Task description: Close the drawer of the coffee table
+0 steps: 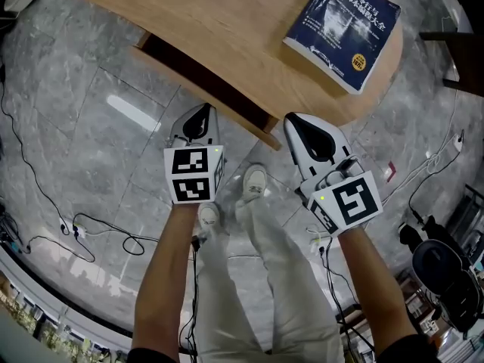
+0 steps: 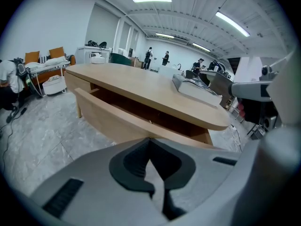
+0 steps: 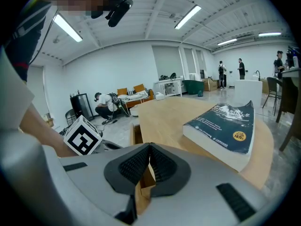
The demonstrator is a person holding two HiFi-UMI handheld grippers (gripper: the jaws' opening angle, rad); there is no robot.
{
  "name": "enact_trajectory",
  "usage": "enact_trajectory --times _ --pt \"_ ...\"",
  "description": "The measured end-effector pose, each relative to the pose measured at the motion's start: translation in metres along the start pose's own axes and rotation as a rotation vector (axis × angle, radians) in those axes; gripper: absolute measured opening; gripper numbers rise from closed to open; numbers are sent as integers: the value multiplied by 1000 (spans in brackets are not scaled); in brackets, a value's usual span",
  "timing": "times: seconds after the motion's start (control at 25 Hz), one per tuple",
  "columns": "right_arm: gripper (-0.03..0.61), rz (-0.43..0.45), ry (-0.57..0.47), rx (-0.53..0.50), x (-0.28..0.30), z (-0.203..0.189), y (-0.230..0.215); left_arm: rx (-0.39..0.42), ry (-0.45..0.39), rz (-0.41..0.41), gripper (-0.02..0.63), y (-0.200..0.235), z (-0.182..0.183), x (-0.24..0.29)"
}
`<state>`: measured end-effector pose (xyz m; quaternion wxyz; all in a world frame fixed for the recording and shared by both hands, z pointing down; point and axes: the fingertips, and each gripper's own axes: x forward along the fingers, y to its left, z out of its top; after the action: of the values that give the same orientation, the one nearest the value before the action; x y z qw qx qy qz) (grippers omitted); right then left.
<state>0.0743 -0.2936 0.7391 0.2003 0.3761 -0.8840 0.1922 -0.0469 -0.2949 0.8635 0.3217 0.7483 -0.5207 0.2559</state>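
Observation:
The oval wooden coffee table (image 1: 227,21) fills the top of the head view. Its drawer (image 1: 208,89) stands pulled out a little, with a dark gap behind the drawer front. My left gripper (image 1: 203,110) is shut and empty, its tips just short of the drawer front (image 2: 117,121). My right gripper (image 1: 292,121) is also shut and empty, by the drawer's right corner (image 3: 137,134) and the table edge. A dark blue book (image 1: 344,29) lies on the table top (image 3: 164,112), to the right.
The person's legs and white shoes (image 1: 253,181) stand on the grey tiled floor between the grippers. Black cables (image 1: 98,229) trail at the left and a black chair (image 1: 446,278) stands at the right. People stand far off (image 2: 165,58); one crouches by a cot (image 3: 101,105).

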Motion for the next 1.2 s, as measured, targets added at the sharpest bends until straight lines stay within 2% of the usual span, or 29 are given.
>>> enact_trajectory --times 0.84,1.2 --pt "18 -39 9 23 -11 -9 -22 65 -25 -8 -2 -18 38 41" --pt "18 -45 12 24 -15 -11 -23 35 -40 -12 -2 -19 40 39"
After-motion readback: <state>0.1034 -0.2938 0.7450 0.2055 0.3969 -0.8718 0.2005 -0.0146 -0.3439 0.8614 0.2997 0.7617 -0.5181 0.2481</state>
